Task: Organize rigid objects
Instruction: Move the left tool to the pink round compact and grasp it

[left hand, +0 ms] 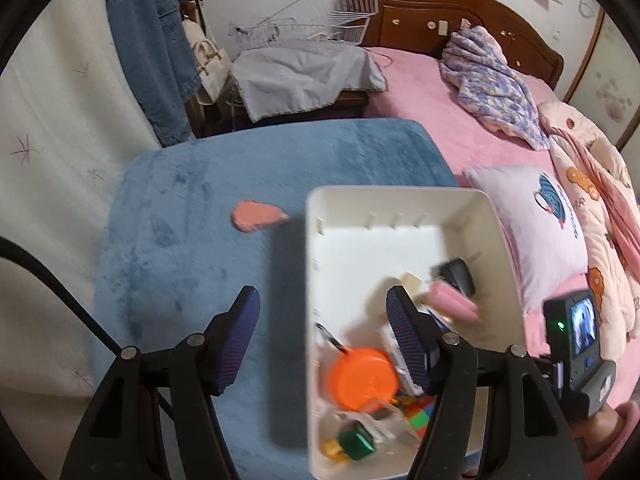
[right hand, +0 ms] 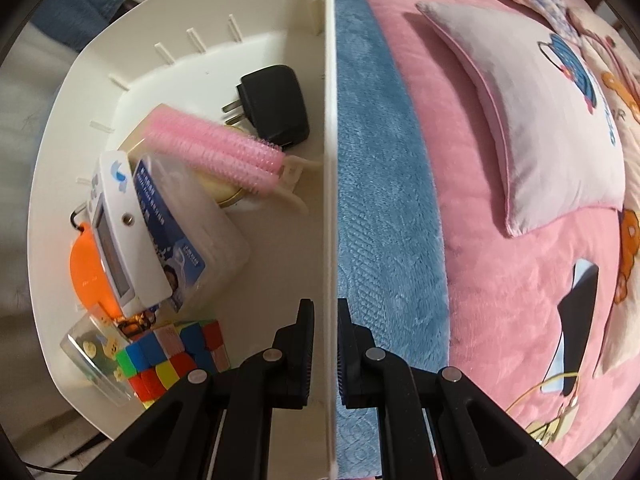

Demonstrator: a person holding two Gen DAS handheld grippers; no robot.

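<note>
Bedroom, blue blanket (left hand: 192, 208) over pink bed | we see white box (left hand: 400, 200) on blanket, holding pink roller (right hand: 216, 144), black plug (right hand: 276, 108), cube (right hand: 176, 356) | pink piece (left hand: 256, 216) left of box | left gripper (left hand: 320, 340) spread, empty | right gripper (right hand: 326, 344) pinching box wall

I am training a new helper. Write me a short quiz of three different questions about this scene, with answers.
1. True or false: the right tool is clamped on the wall of the white bin.
2. Which item lies outside the bin, on the blue mat?
A. the orange lid
B. the flat pink piece
C. the black charger
3. Fill in: the left tool stands ____, with nothing between its pads.

Key
1. True.
2. B: the flat pink piece; the orange lid and the black charger are in the bin.
3. open.
</note>
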